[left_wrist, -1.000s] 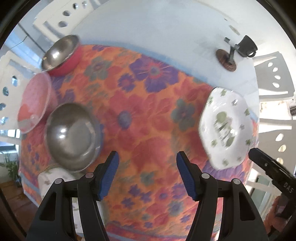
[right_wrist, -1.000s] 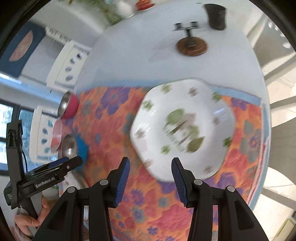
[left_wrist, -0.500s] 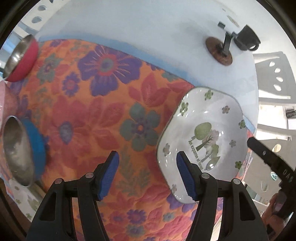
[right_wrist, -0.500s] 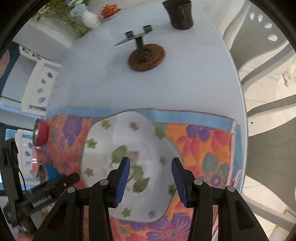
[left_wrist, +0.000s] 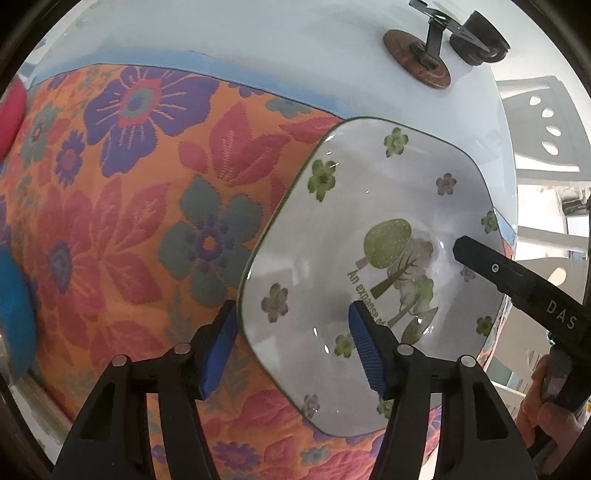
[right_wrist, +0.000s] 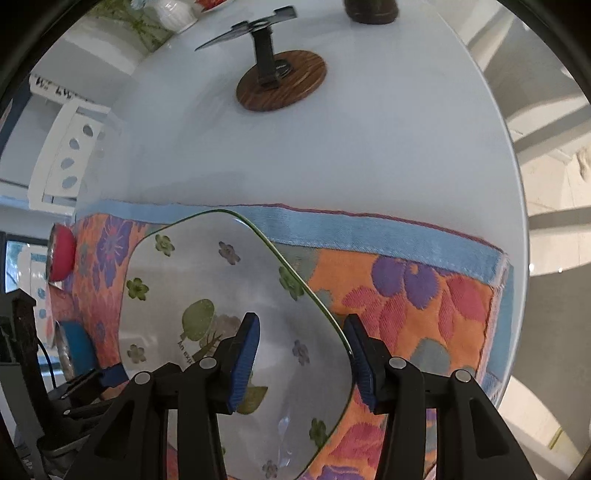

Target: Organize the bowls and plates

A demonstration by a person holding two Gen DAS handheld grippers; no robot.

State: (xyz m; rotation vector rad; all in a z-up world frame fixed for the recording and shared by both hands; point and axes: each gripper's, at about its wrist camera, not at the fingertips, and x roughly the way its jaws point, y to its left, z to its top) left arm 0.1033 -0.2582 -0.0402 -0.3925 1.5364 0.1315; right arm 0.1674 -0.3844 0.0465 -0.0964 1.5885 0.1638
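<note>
A white six-sided plate (left_wrist: pixel 369 229) with green flowers and a tree print lies on the orange flowered cloth (left_wrist: pixel 147 221). My left gripper (left_wrist: pixel 291 345) points down over the plate's left rim. One finger is outside over the cloth and the other is above the plate's inside. Its jaws are closing and the pads do not press on the rim. My right gripper (right_wrist: pixel 303 363) straddles the opposite rim of the plate (right_wrist: pixel 207 280) the same way, open. A red bowl (left_wrist: pixel 9 110) and a blue bowl (left_wrist: pixel 14 321) sit at the cloth's left edge.
On the bare white table (right_wrist: pixel 332 155) beyond the cloth stand a black holder on a round wooden base (right_wrist: pixel 280 79) and a dark cup (right_wrist: pixel 369 11). White chairs (left_wrist: pixel 546 122) surround the table. A hand (left_wrist: pixel 535 417) holds the right gripper's handle.
Both grippers have come down and closed in on the white plate from opposite sides. The steel bowls slid out to the left wrist view's edge. The left jaws have narrowed a little.
</note>
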